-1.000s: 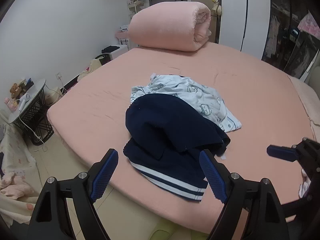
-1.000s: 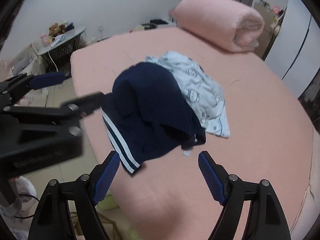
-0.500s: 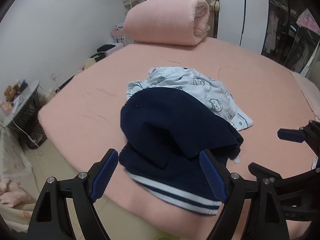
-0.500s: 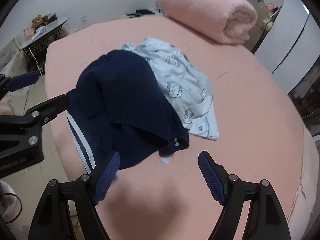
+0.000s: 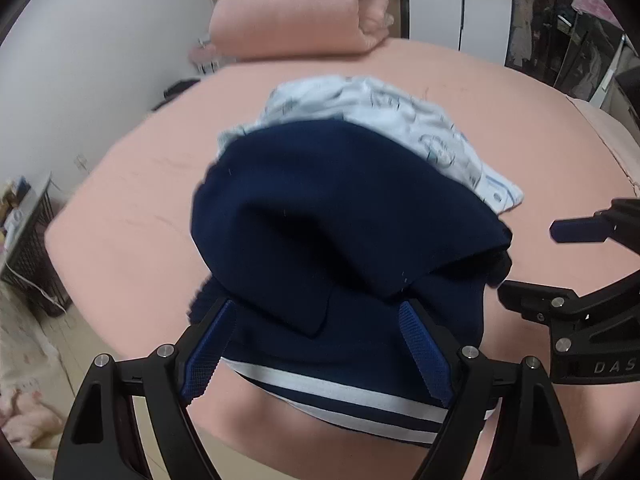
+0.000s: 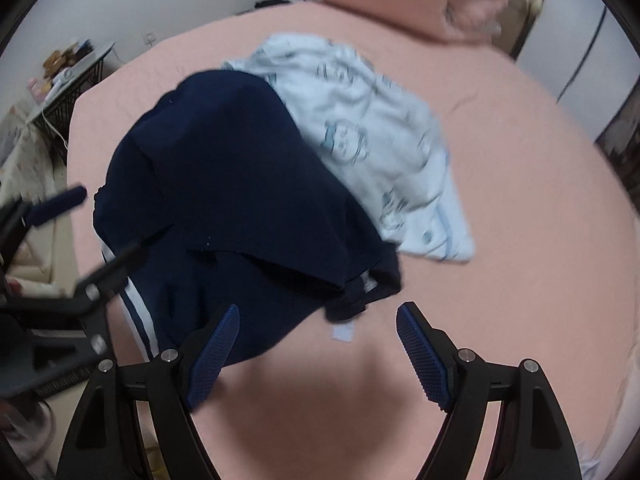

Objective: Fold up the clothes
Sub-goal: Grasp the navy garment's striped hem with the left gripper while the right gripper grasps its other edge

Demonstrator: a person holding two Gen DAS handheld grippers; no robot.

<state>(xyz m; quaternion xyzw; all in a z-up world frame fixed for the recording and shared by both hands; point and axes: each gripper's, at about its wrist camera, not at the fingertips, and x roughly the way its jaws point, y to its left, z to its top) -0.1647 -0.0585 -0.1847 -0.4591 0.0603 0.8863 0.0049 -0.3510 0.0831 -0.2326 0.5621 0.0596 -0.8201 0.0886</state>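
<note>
Pink bed (image 5: 500,120) fills everything. Navy garment (image 5: 340,232) sits crumpled right ahead of the left gripper (image 5: 316,354), overlapping a pale printed top (image 6: 372,140) beyond it. Both the left and right gripper (image 6: 320,350) are spread wide, holding nothing.

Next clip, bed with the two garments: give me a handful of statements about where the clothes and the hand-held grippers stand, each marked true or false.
1. The navy garment lies partly on top of the light printed garment. True.
2. The left hand-held gripper is shut on the navy garment. False: its jaws are open, holding nothing.
3. The right hand-held gripper is open. True.
4. The rolled pink blanket lies on top of the navy garment. False: it sits apart, at the far end of the bed.
5. The navy garment has white stripes along its near edge. True.
6. The light printed garment hangs off the bed's edge. False: it lies on the bed.
</note>
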